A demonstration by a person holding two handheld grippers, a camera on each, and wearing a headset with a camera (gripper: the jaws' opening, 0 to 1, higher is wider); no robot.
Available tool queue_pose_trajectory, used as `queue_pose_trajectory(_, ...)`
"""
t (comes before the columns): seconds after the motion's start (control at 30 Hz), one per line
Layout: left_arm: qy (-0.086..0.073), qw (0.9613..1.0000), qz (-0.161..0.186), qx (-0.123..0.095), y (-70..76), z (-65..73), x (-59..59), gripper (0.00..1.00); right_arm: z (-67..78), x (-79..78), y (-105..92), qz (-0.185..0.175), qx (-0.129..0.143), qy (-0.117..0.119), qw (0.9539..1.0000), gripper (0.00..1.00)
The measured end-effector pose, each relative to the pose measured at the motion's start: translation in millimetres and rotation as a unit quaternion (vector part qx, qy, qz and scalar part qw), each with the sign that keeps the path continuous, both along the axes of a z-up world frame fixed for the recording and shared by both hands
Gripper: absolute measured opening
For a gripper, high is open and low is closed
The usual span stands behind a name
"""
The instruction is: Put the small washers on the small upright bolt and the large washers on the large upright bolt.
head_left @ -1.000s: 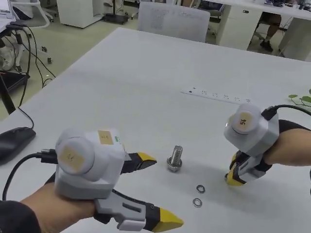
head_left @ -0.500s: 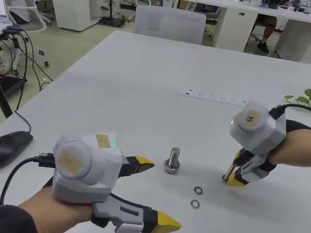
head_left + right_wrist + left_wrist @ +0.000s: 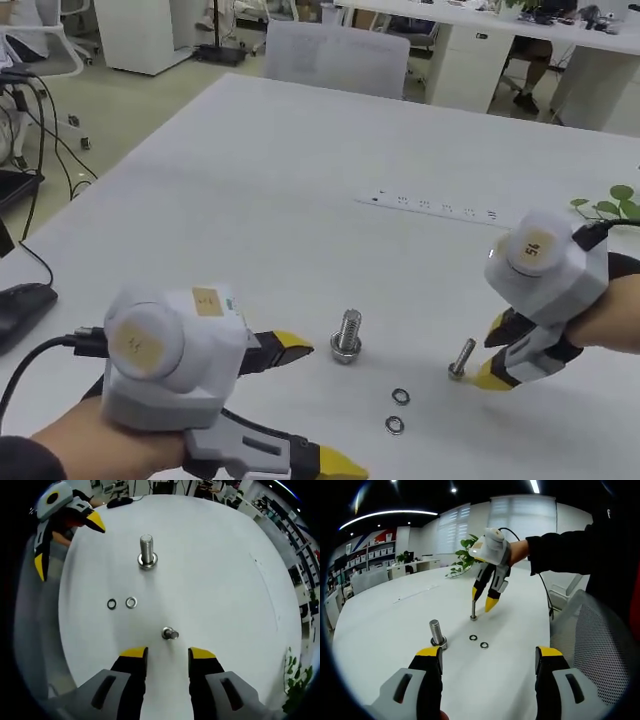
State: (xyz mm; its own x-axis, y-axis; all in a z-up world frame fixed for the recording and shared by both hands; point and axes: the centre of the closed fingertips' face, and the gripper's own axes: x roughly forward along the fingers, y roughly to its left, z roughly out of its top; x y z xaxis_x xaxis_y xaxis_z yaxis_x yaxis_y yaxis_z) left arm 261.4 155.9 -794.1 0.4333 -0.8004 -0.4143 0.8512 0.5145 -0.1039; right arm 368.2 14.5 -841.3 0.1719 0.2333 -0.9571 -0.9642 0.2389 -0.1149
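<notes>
Head view: large bolt [image 3: 347, 335] upright on desk [image 3: 250, 180], toward near edge. Small bolt [image 3: 460, 358] upright, on large bolt's right, well apart from it. Two washers [image 3: 400, 396] flat on desk between bolts, closer to near edge, just beside each other, not touching. Right tool [image 3: 495, 350] just beside small bolt, jaws narrowly parted, gripping nothing; right gripper view: bolt just past jaw tips. Left tool [image 3: 313, 403] left of large bolt, jaws wide, empty. Power strip [image 3: 435, 207] farther toward far edge.

A power strip [image 3: 432, 207] lies on the table [image 3: 250, 170] (possibly a mouse [image 3: 22, 308] too).
</notes>
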Motion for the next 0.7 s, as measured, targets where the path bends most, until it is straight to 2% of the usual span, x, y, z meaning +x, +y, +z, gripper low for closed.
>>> queue_pose_trajectory(0.37,-0.002,1.0,-0.002,0.002,0.7,0.6,-1.5,0.75,10.0,-17.3,0.0,-0.006,0.008,-0.008,0.9999,0.33)
queue_pose_trajectory(0.7,-0.002,1.0,-0.004,0.004,1.2,-0.2,-3.3,0.75,13.4,-41.5,-1.9,-0.002,0.003,0.001,1.0,0.33)
